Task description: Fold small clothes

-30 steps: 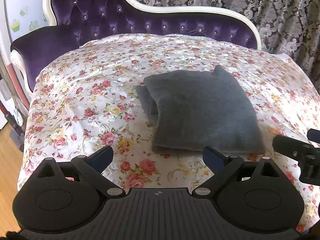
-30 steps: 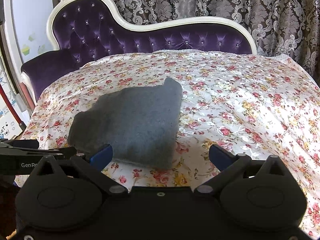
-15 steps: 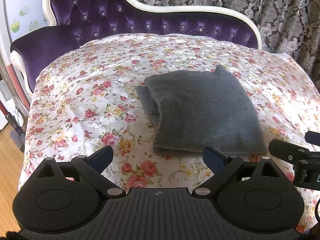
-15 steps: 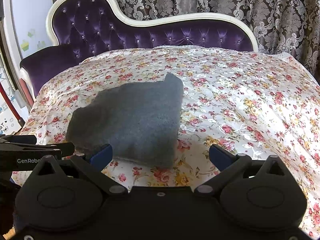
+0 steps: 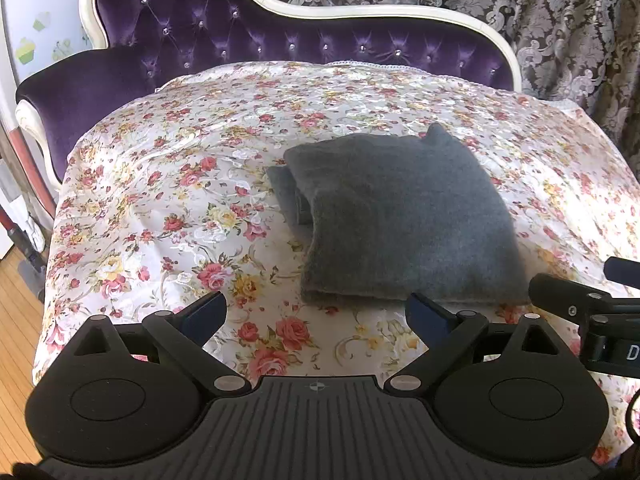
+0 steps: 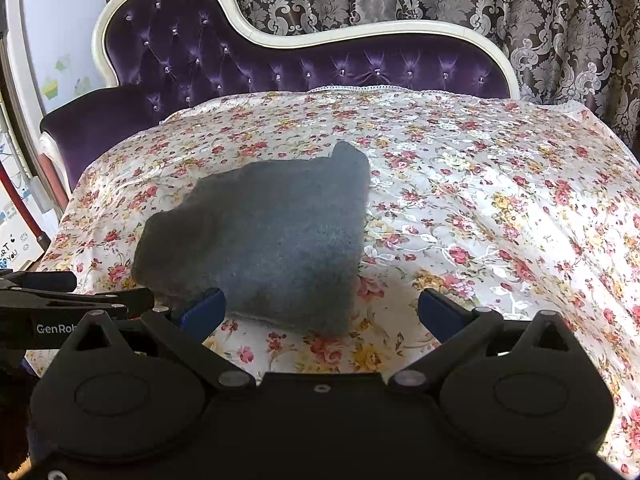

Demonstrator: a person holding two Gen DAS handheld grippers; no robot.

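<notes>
A purple tufted sofa (image 5: pixel 280 40) with a cream frame fills the upper frame in both views, its seat draped in a floral cover (image 5: pixel 160 200). A folded grey garment (image 5: pixel 400 220) lies on the cover at mid-frame; only the left wrist view shows a second layer peeking out at its left edge. The left claw (image 5: pixel 316 312) and right claw (image 6: pixel 322 312) are spread wide at lower frame, holding nothing.
</notes>
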